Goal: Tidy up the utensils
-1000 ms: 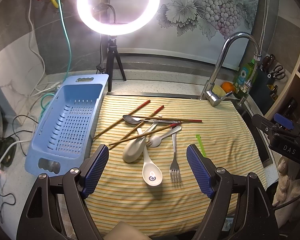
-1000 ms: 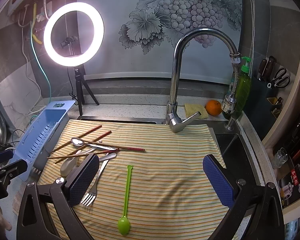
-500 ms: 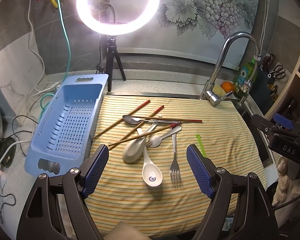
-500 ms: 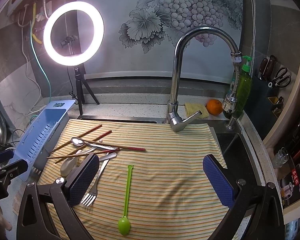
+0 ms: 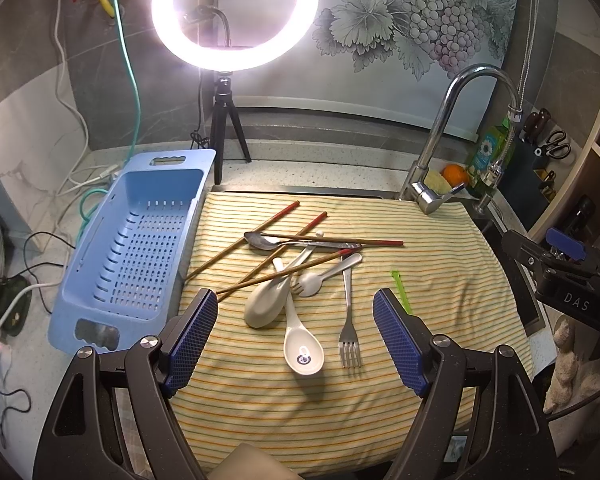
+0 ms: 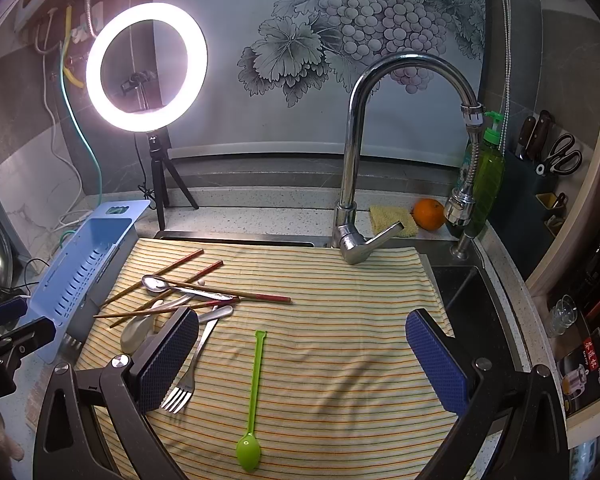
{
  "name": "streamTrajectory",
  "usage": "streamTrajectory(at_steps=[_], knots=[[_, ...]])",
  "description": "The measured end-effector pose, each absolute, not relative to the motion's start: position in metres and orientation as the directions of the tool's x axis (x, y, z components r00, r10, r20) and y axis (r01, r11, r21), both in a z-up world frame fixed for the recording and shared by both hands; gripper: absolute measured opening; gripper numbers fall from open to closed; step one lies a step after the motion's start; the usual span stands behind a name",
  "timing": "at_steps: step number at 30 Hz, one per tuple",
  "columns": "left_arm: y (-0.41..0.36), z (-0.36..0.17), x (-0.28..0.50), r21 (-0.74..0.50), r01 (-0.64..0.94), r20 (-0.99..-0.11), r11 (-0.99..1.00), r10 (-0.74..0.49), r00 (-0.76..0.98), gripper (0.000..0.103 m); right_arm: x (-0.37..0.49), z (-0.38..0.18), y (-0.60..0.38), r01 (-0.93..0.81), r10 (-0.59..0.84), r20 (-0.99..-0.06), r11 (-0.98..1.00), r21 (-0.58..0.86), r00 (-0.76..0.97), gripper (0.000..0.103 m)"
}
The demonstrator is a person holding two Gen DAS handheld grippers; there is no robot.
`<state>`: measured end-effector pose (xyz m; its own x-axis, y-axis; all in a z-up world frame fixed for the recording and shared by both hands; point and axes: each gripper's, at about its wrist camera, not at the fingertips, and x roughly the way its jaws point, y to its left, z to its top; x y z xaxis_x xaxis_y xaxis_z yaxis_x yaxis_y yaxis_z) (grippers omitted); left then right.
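Utensils point(image 5: 300, 272) are lying heaped toward the cloth's point(image 5: 440, 240) left edge, beside the basket point(image 5: 132, 248). I'm holding my left gripper point(image 5: 296, 332) wide apart over them, my right gripper point(image 6: 300, 364) gaping around the green spoon point(image 6: 252, 408).

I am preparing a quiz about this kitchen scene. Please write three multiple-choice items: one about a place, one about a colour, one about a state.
1. Where does the blue basket stand?
A. left of the striped cloth
B. on the cloth
C. in the sink

2. What colour is the long thin spoon?
A. red
B. green
C. white

3. How is the left gripper?
A. shut on a fork
B. open, holding nothing
C. shut on a chopstick

Answers: 1 A, it sits beside the cloth's left edge; 2 B, it is plainly bright green; 3 B, its blue pads stand wide apart.
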<state>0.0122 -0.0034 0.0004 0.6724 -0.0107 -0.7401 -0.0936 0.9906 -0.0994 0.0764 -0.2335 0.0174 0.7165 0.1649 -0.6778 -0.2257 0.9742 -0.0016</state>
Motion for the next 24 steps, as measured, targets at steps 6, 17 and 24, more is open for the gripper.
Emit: streamTrajectory(at_steps=[6, 17, 24], knots=[[-0.004, 0.000, 0.014, -0.103, -0.088, -0.746, 0.991, -0.019, 0.666, 0.080, 0.077, 0.013, -0.233, -0.225, 0.165, -0.682, 0.974, 0.000, 0.713, 0.102], [-0.007, -0.015, 0.016, -0.118, -0.078, -0.775, 0.990, -0.043, 0.631, 0.080, 0.085, -0.006, -0.235, -0.247, 0.180, -0.726, 0.969, 0.015, 0.664, 0.102], [-0.011, -0.020, 0.015, -0.107, -0.072, -0.783, 0.992, -0.040, 0.620, 0.080, 0.095, -0.015, -0.239, -0.258, 0.207, -0.757, 0.965, 0.052, 0.619, 0.102]])
